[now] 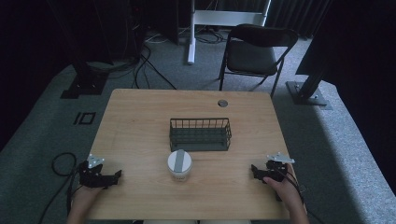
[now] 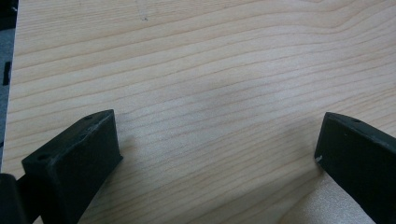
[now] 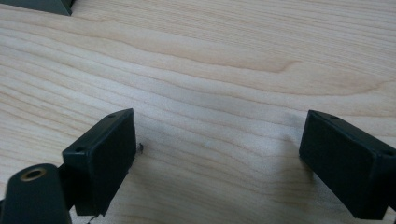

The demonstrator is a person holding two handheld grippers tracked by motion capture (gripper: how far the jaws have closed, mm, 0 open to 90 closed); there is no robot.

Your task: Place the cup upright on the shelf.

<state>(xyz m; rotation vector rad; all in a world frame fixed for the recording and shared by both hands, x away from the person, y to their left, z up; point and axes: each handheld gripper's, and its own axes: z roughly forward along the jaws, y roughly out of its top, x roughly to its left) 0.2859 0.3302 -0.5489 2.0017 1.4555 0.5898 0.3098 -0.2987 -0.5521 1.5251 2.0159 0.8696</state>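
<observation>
White jar (image 1: pixel 180 165) (no legible label), wire basket (image 1: pixel 200 134) behind

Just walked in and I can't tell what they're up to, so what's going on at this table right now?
A person sits at a wooden table, holding the left gripper and the right gripper near its front corners. Both are open and hold nothing. Between them stands a white jar with a grey strip across its lid, and just beyond it sits a dark wire basket. Neither is being touched.
</observation>
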